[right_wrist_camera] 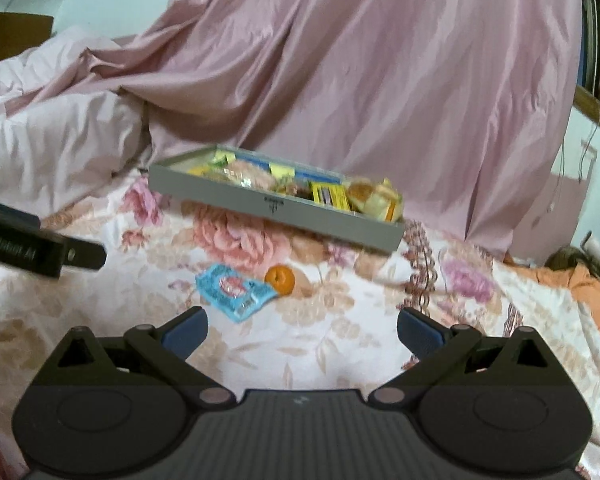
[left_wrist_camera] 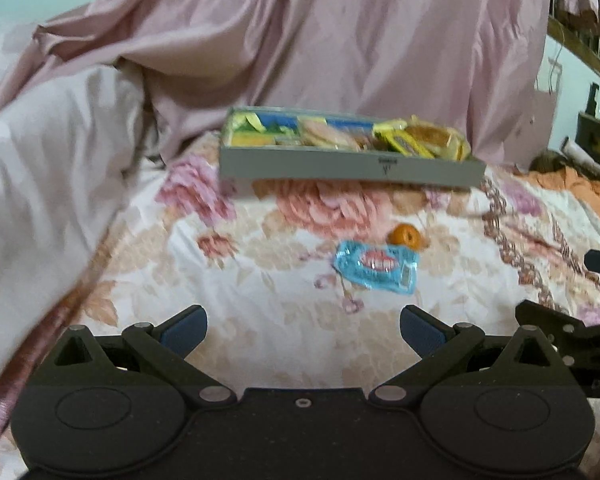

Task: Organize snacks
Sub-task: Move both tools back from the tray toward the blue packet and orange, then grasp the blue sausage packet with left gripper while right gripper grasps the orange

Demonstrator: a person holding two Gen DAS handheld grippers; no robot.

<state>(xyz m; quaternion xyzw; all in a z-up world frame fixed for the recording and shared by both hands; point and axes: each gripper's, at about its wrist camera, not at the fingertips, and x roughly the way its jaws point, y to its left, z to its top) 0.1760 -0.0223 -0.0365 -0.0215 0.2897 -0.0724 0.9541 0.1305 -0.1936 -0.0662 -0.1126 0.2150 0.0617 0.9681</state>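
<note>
A pink curtain (right_wrist_camera: 380, 80) hangs behind a bed (left_wrist_camera: 260, 320) covered in a flowered sheet, with a pale quilt (left_wrist_camera: 40, 180) bunched along one side. Toward the back of the bed sits a shallow grey box (left_wrist_camera: 340, 166) already crowded with wrapped snacks, yellow, blue and pink packets piled to its rim (the wrappers are too blurred to read). That much of the sorting looks done.

Two items remain loose on the sheet in front of the box: a blue packet (left_wrist_camera: 376, 266) lying flat, and a small orange fruit (left_wrist_camera: 405, 235) just beside its far corner, nearly touching it. Both lie well apart from the box, so the job appears close to its end, with these last pieces left to collect.

The left claw (left_wrist_camera: 303, 330) hovers low over the sheet with its jaws spread wide and nothing between them; the blue packet lies just ahead, slightly to its right. The right claw (right_wrist_camera: 302, 330) is likewise spread and empty, the packet and fruit ahead of it toward its left.
</note>
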